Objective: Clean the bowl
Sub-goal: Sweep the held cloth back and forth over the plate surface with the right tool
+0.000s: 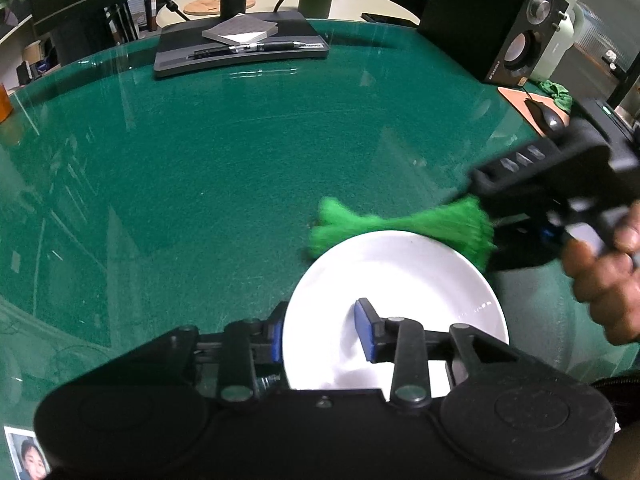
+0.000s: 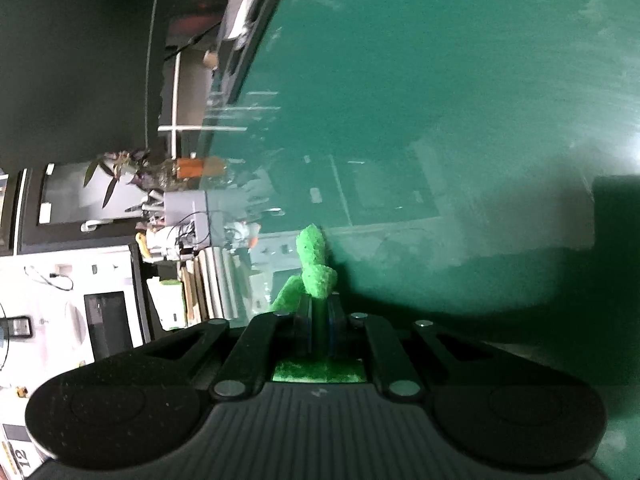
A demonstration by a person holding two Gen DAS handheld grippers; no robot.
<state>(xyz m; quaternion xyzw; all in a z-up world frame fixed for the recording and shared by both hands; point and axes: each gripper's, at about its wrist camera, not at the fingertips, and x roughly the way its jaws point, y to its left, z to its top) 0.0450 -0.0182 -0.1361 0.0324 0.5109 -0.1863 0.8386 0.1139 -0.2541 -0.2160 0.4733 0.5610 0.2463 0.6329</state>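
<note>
Left gripper (image 1: 322, 330): clamped on the rim of the white bowl (image 1: 400, 300), one blue pad inside the bowl, the other outside its left edge.
Right gripper (image 2: 320, 320): clenched on a green cloth (image 2: 316, 268); the pads pinch the cloth tight, with a bunched tuft standing out past the fingertips.
Right gripper, seen from the left wrist (image 1: 486, 208): enters from the right, blurred, held by a hand (image 1: 604, 276).
Bowl: white and shallow, sitting on the bench (image 1: 240, 152) at the near edge, directly ahead of the left gripper. Inner surface looks clean apart from one small dark speck near the far side.
Cloth: in the left wrist view the green cloth (image 1: 400, 224) lies across the bowl's far rim, one end spread on the bench to the left, the other end in the right gripper. Whether it touches the rim I cannot tell because of blur.
Bench: green mat under a glossy, reflective top.
Background: a monitor base (image 1: 240, 48) carrying a notepad (image 1: 240, 30) and pen (image 1: 248, 48); a speaker (image 1: 516, 28) far right; a mouse (image 1: 548, 116) on an orange pad (image 1: 516, 98).
</note>
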